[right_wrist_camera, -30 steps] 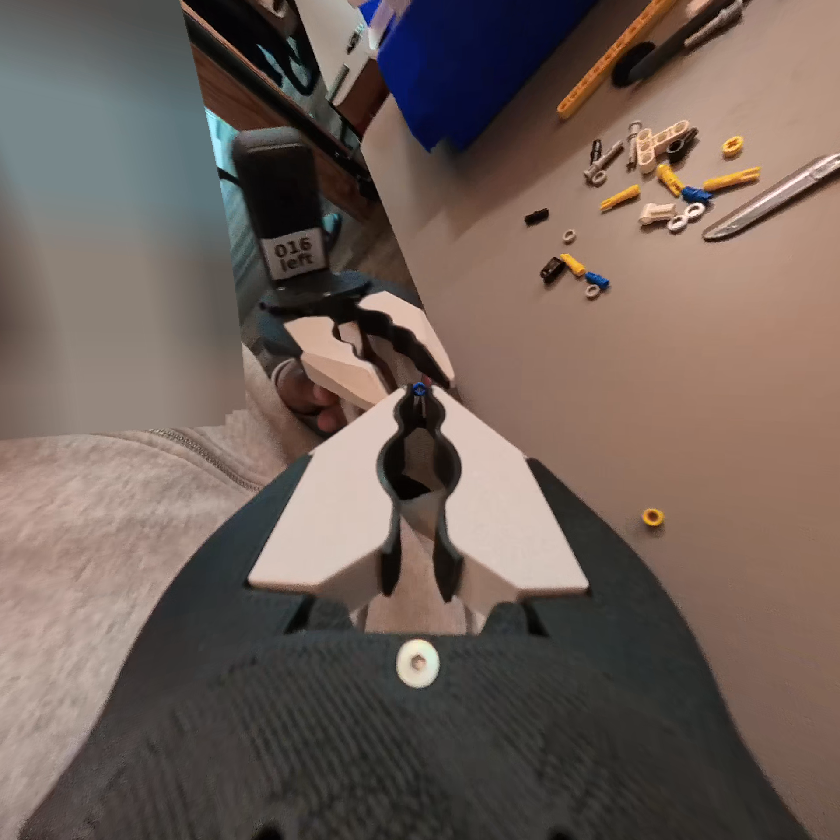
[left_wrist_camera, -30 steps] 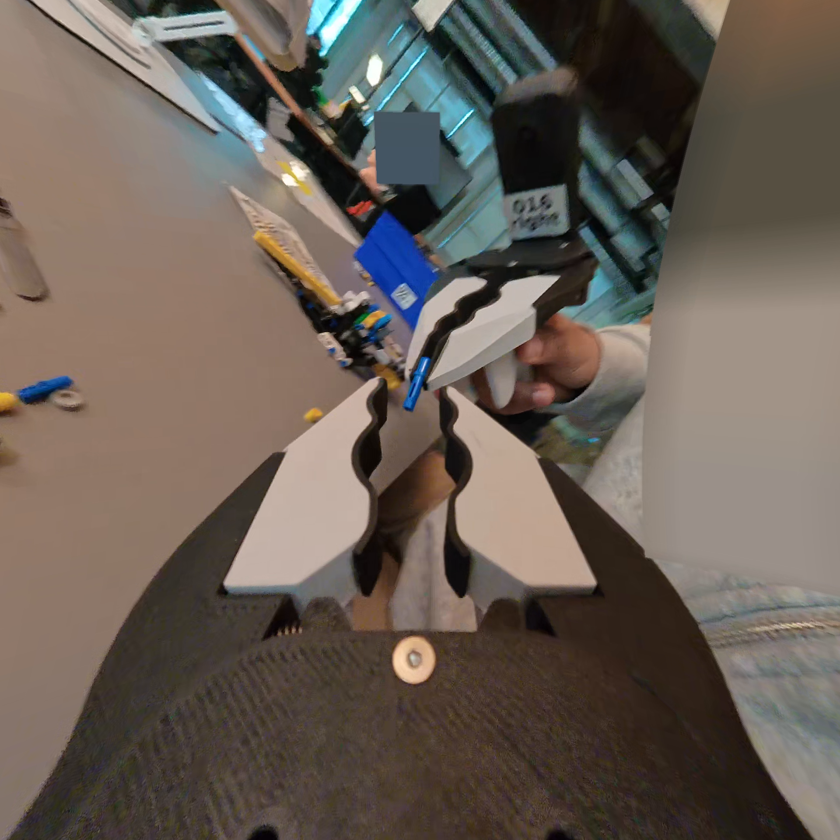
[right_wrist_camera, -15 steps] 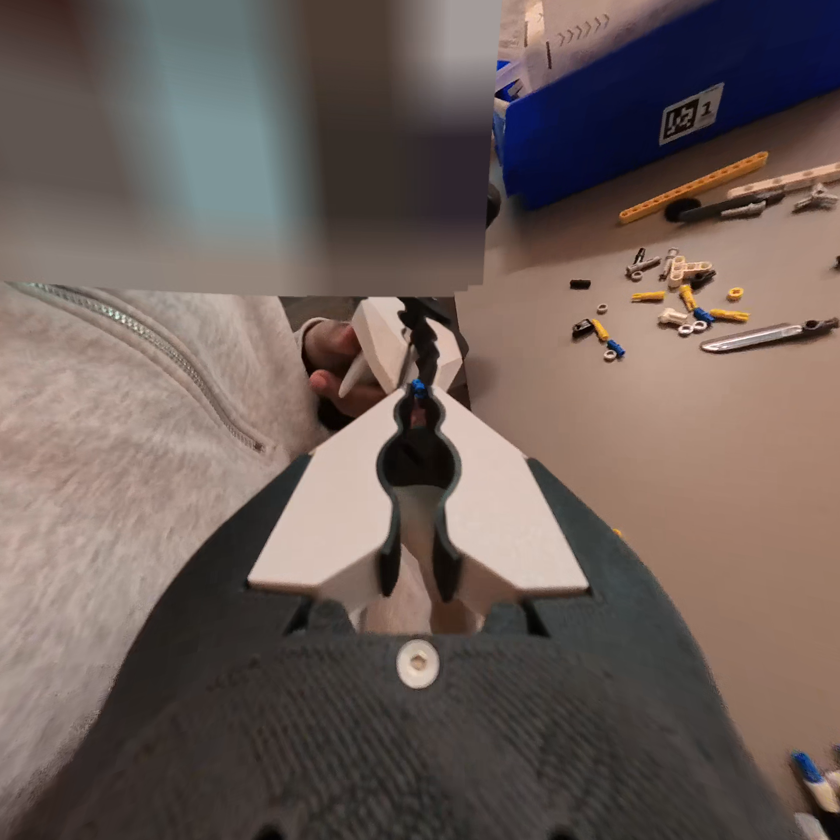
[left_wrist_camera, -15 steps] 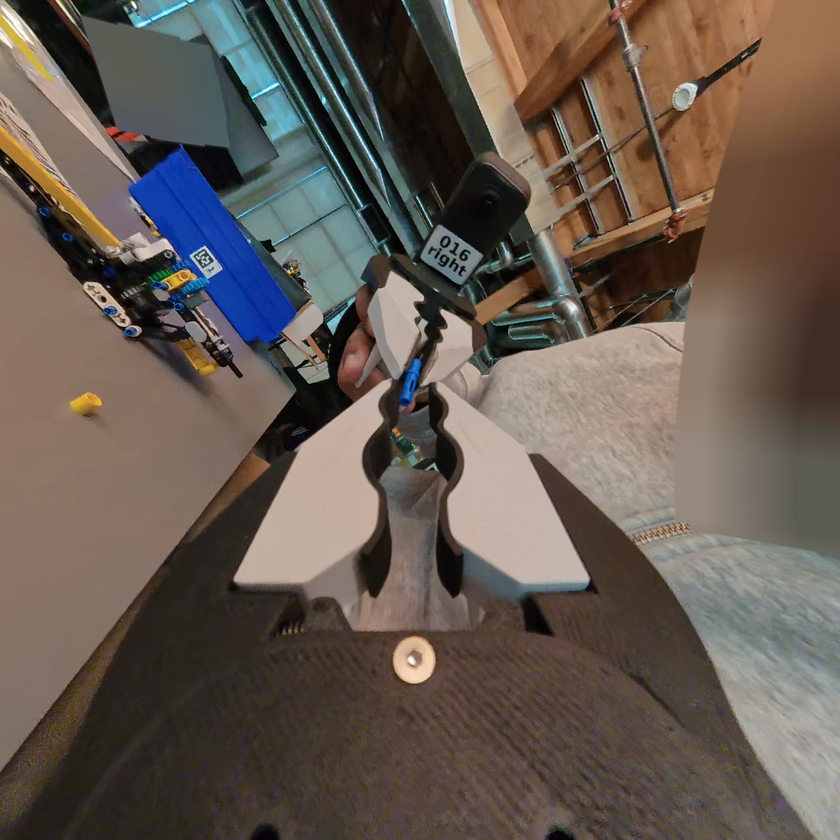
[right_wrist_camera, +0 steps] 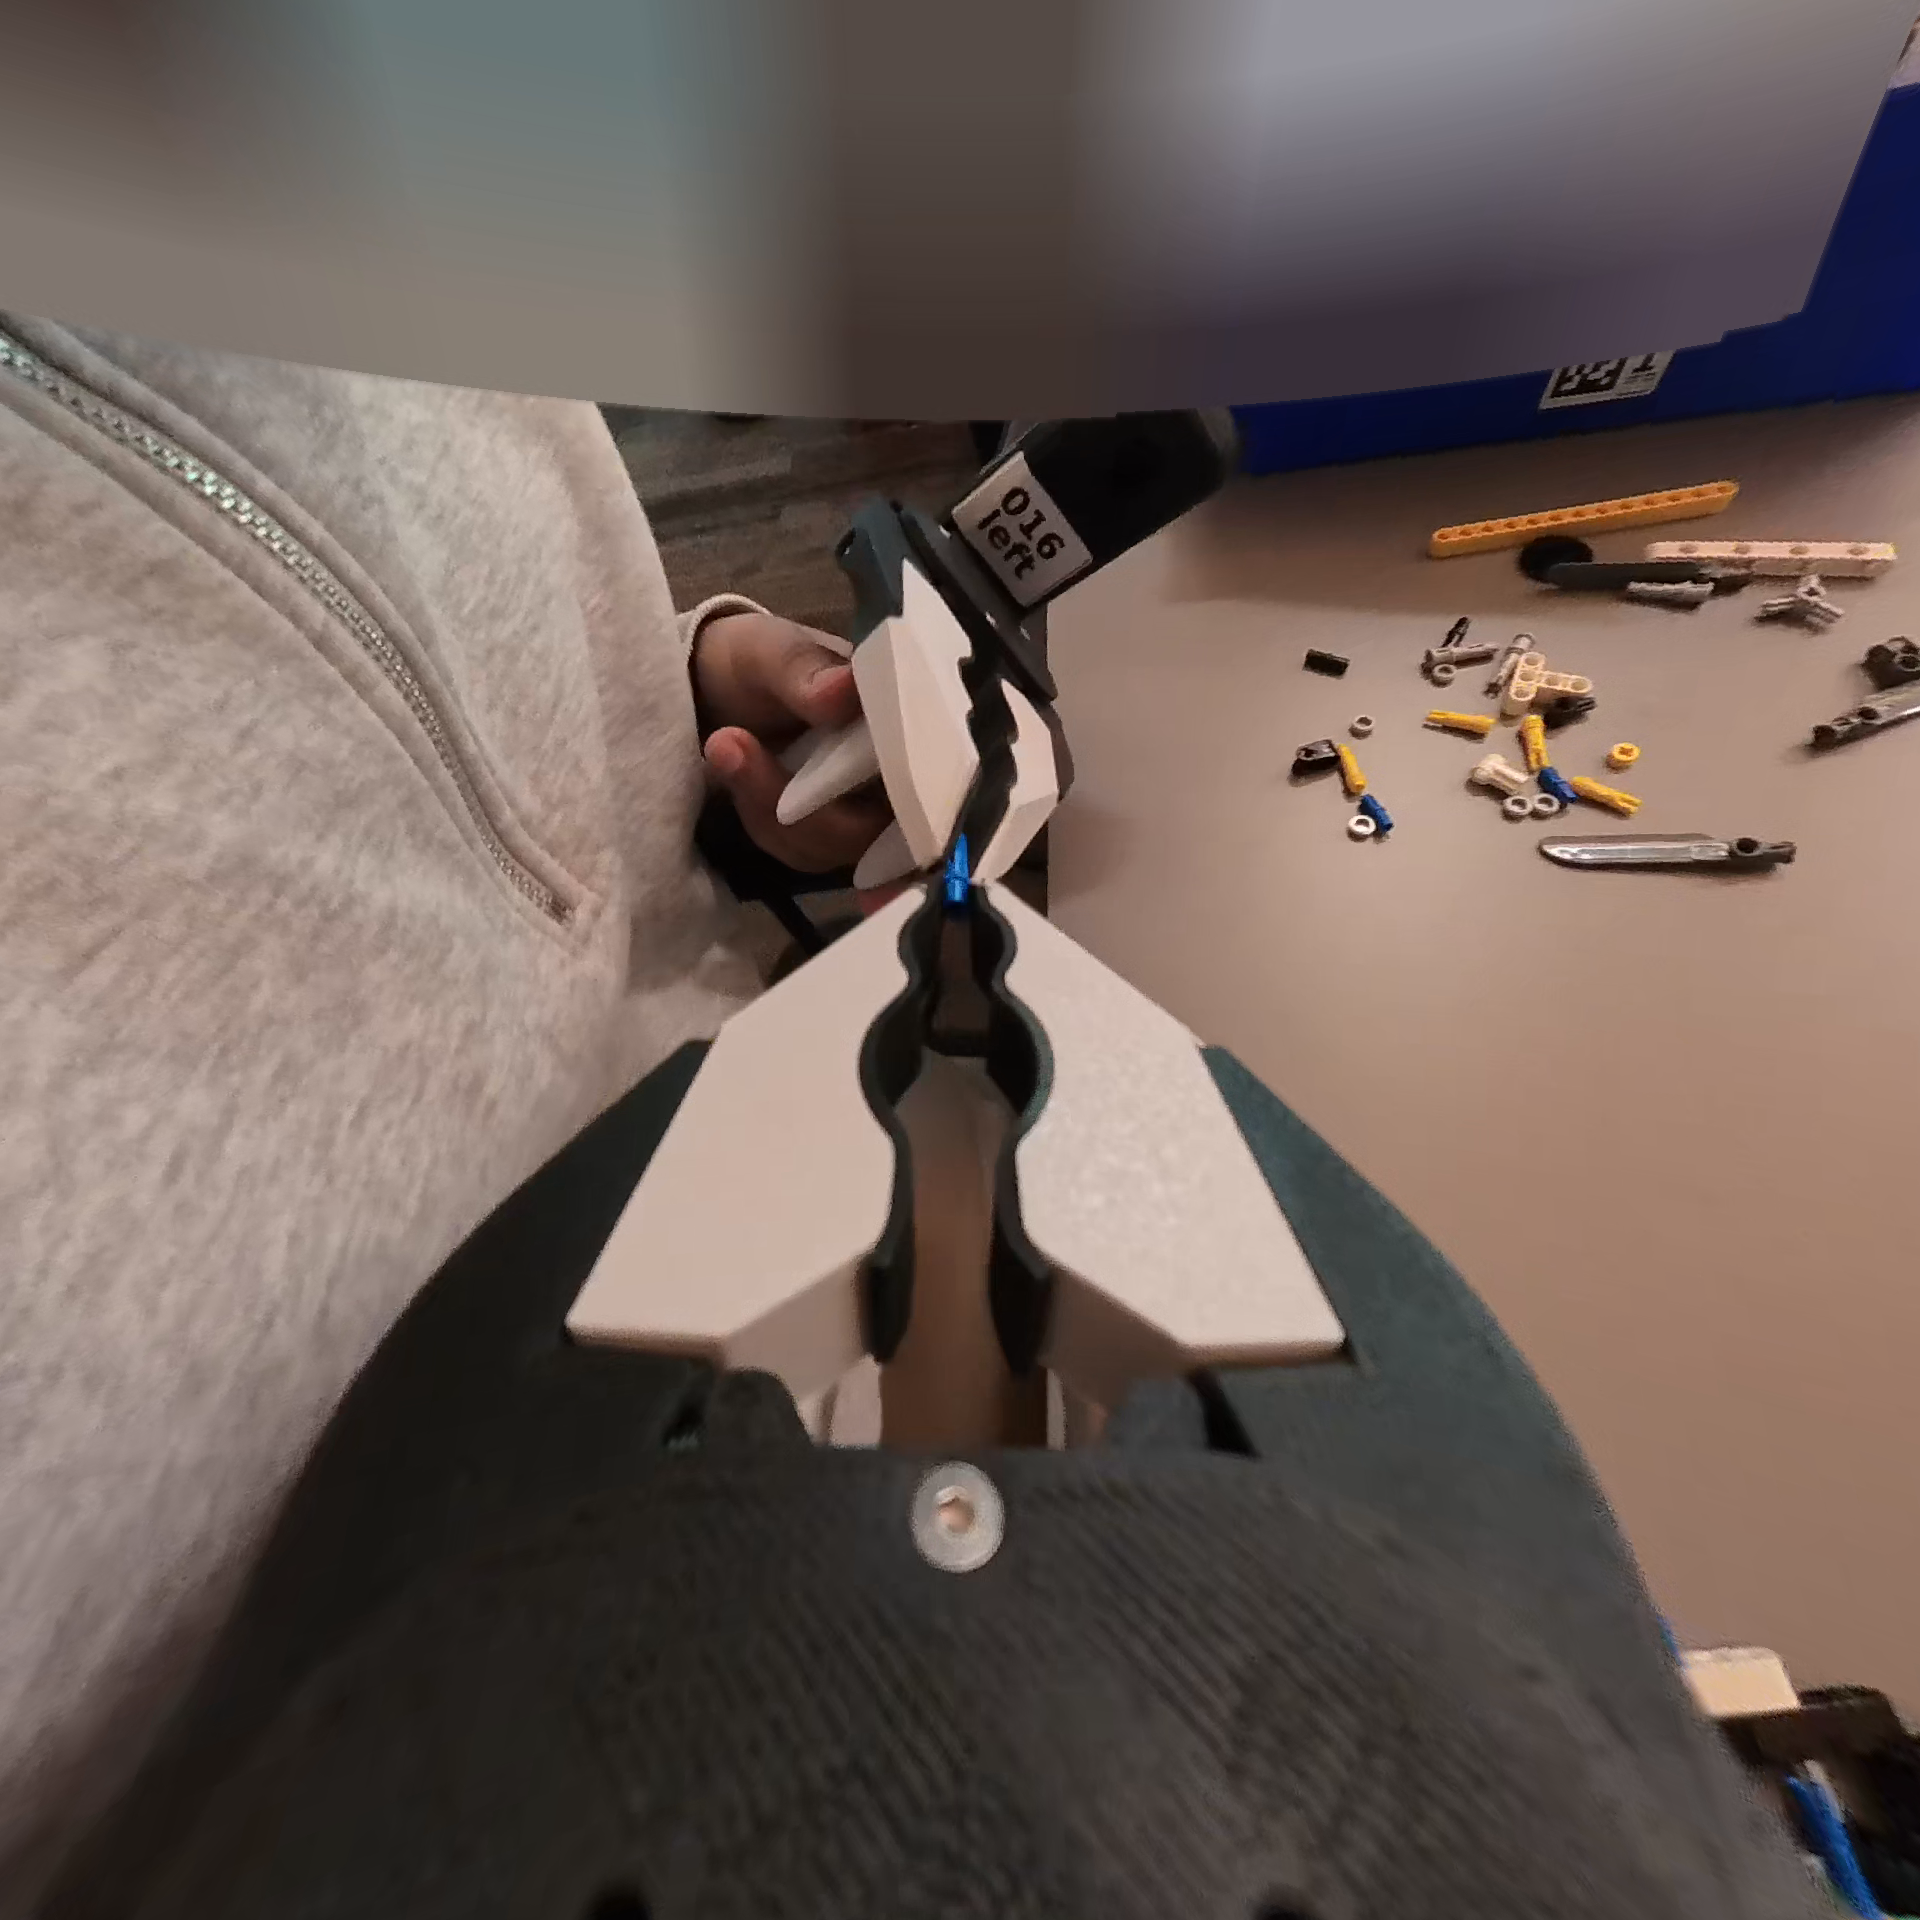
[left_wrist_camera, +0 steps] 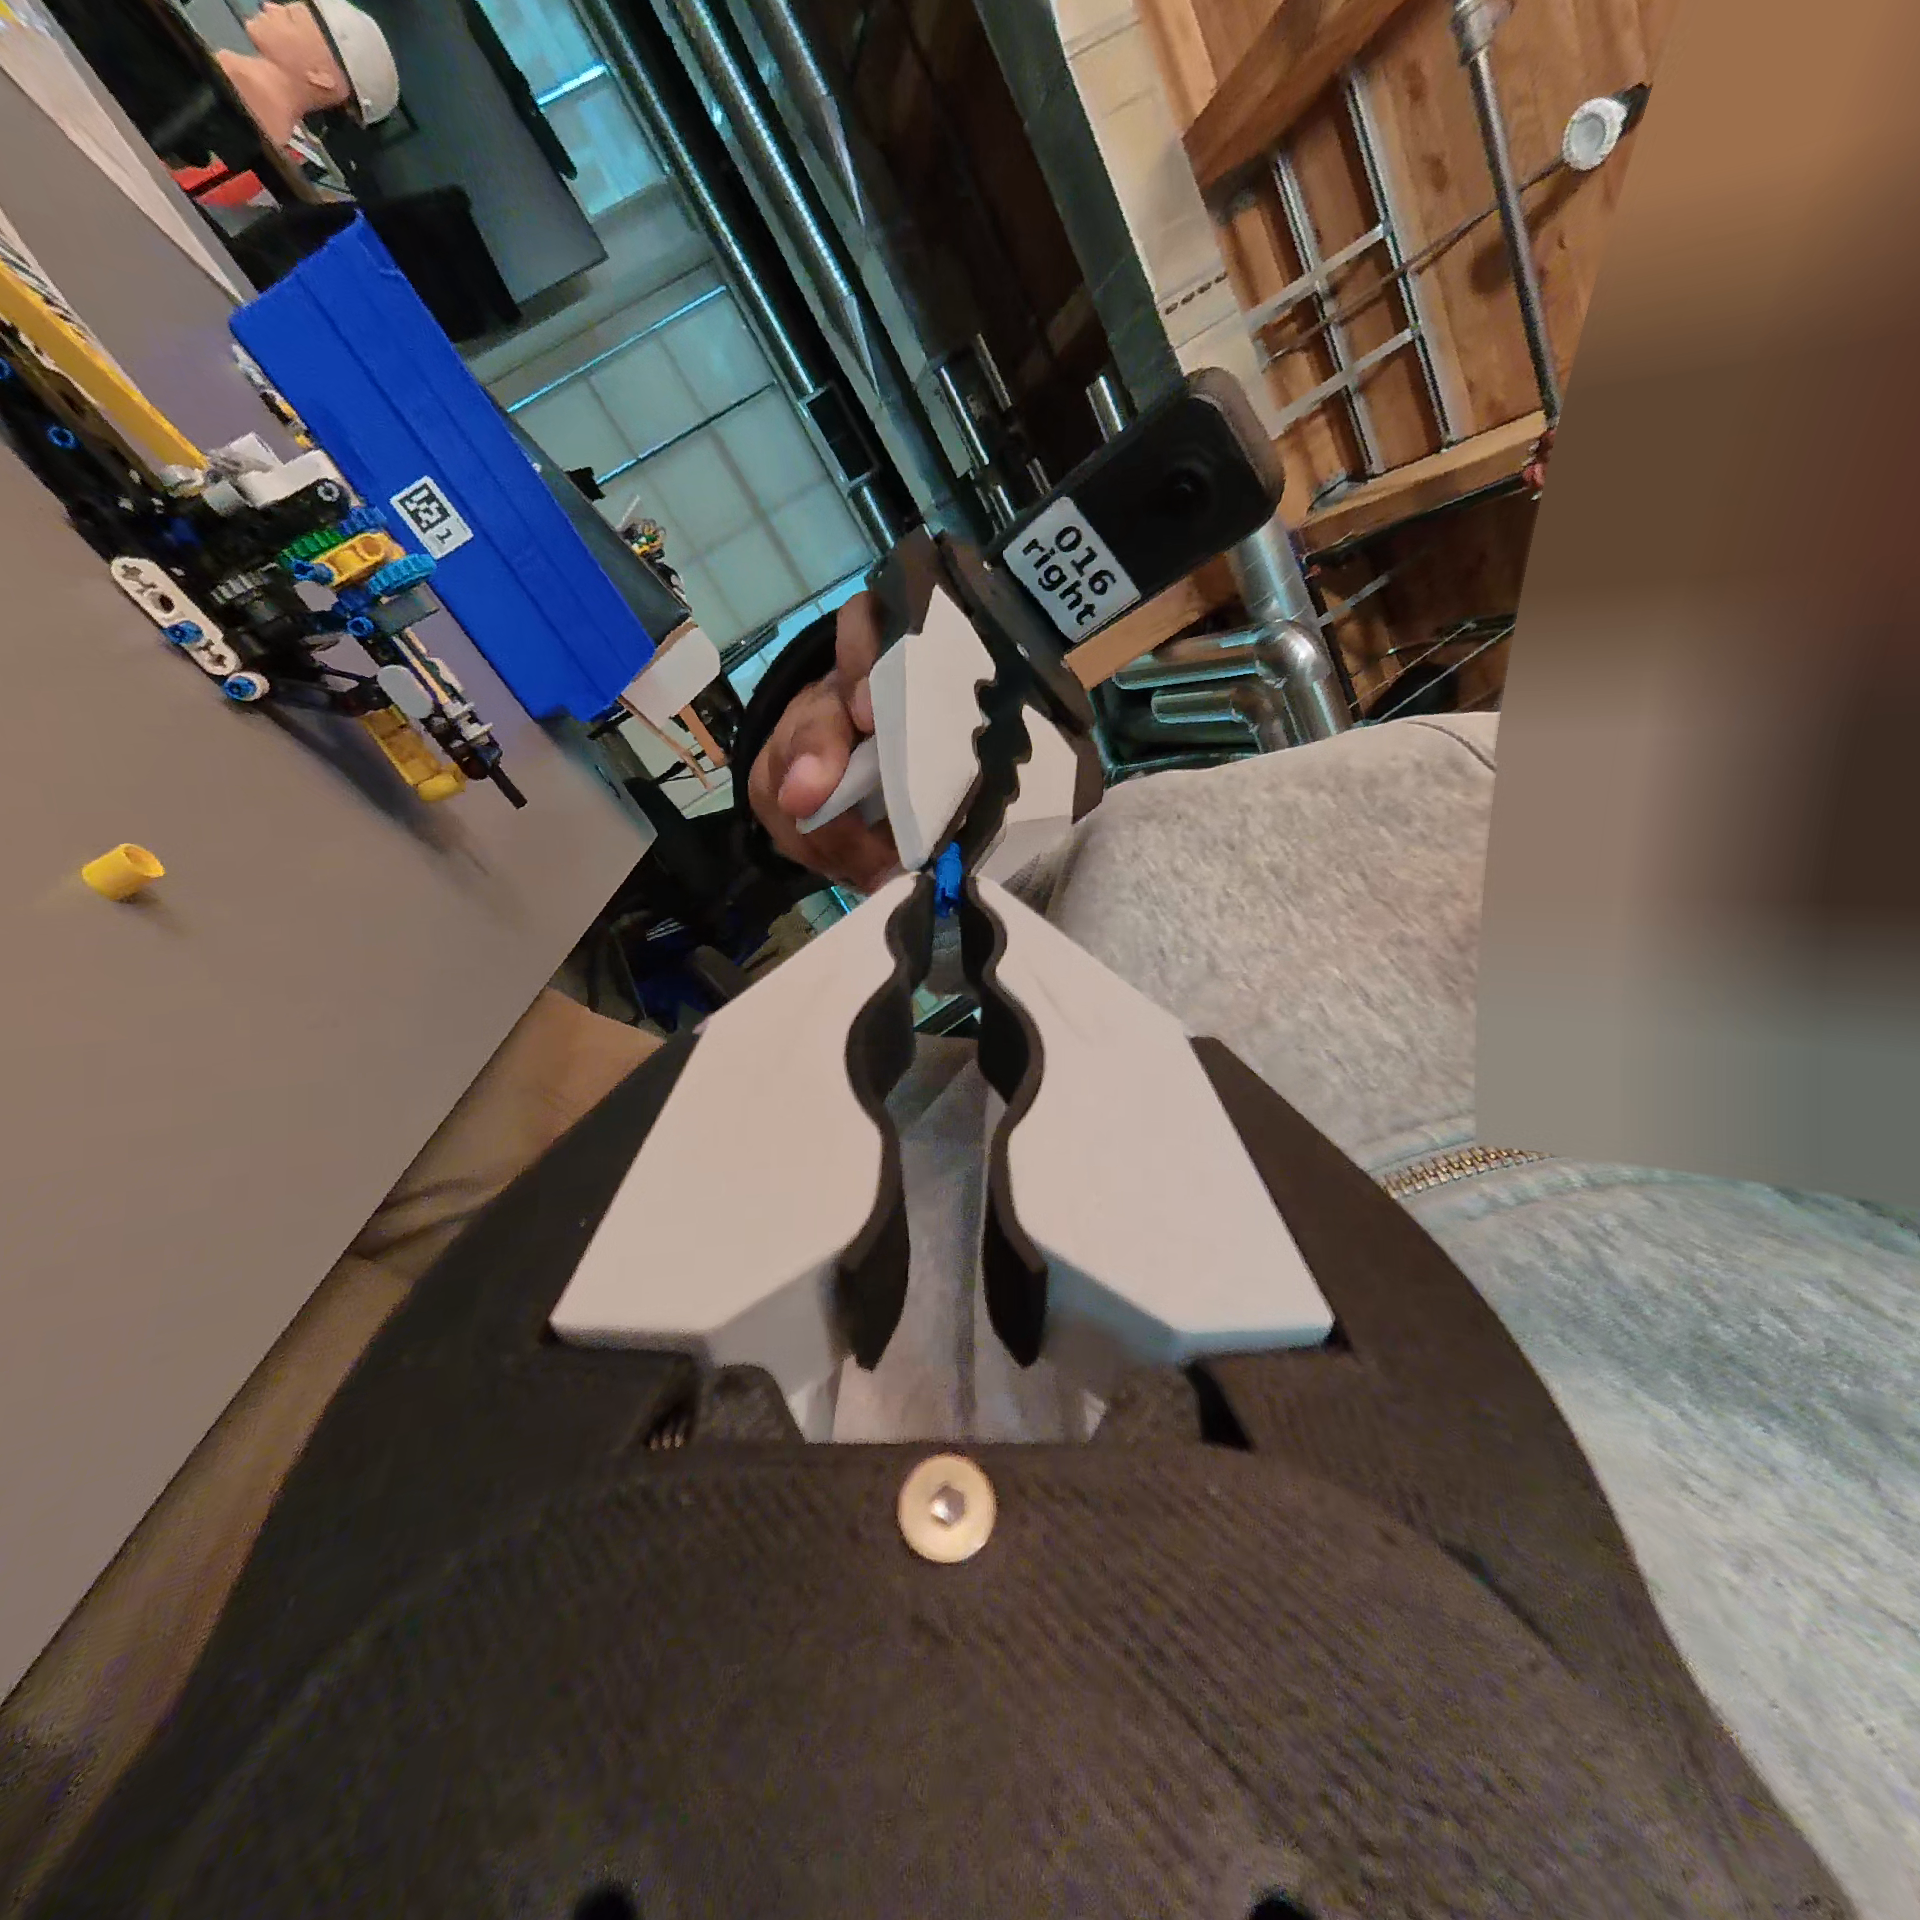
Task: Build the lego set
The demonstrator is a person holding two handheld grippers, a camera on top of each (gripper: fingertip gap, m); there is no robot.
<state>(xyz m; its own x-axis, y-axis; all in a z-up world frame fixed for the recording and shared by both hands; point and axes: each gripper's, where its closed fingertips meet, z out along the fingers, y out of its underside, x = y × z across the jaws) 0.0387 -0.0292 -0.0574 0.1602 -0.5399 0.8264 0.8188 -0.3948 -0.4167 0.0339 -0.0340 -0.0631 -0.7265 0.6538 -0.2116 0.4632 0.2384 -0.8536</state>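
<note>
Glossy blue plastic pin point(right_wrist_camera: 956, 881); fleecy grey sweatshirt point(right_wrist_camera: 260, 831); seemingly matt table point(right_wrist_camera: 1507, 1091).

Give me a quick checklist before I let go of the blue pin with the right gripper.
1. Grip of right gripper on blue pin: ok.
2. Pin's free end sits between the tips of left gripper: ok.
3. Firm clamp of left gripper on pin: cannot tell.
4. Handover over the table, in case of a drop: not ok, it looks past the edge.
5. Sight of the partly built model on table: ok.
</note>
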